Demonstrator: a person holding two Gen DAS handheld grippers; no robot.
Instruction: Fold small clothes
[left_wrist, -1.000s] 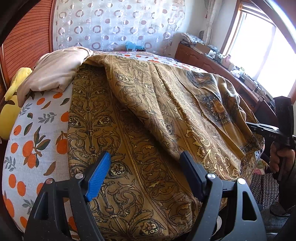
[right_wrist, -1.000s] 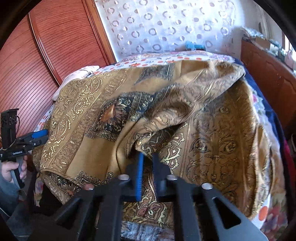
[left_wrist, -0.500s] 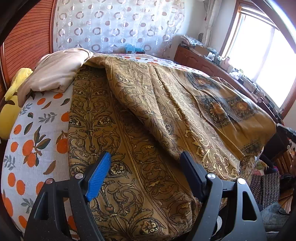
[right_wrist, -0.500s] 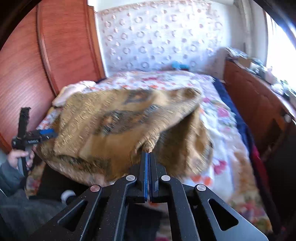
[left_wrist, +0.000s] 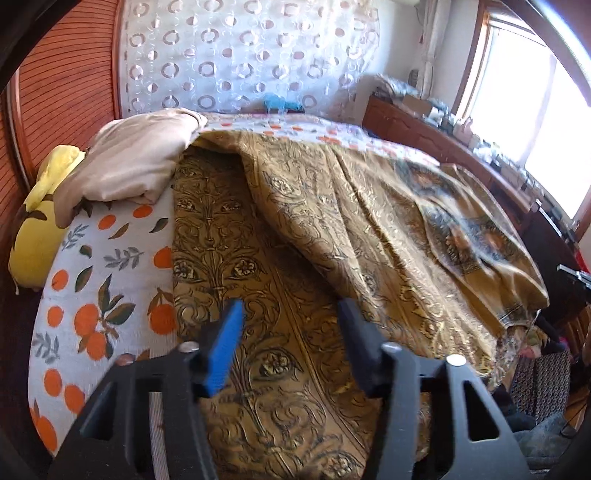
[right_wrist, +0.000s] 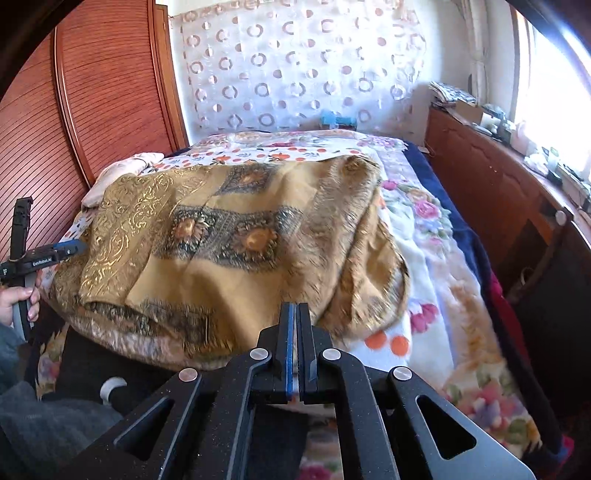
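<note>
On the orange-print bedsheet (left_wrist: 92, 295): one gold patterned cloth (left_wrist: 295, 258), half folded over itself, beside a beige garment (left_wrist: 136, 162). Left gripper (left_wrist: 288, 332) above the cloth's near edge, jaws closing, nothing pinched yet, likely to take that edge. Right gripper (right_wrist: 293, 321), jaws pressed together, empty, apart from the cloth.

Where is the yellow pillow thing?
In the left wrist view, the yellow cushion sits at the far left edge of the bed, against the wooden wall panel, right beside the beige folded cloth.
</note>
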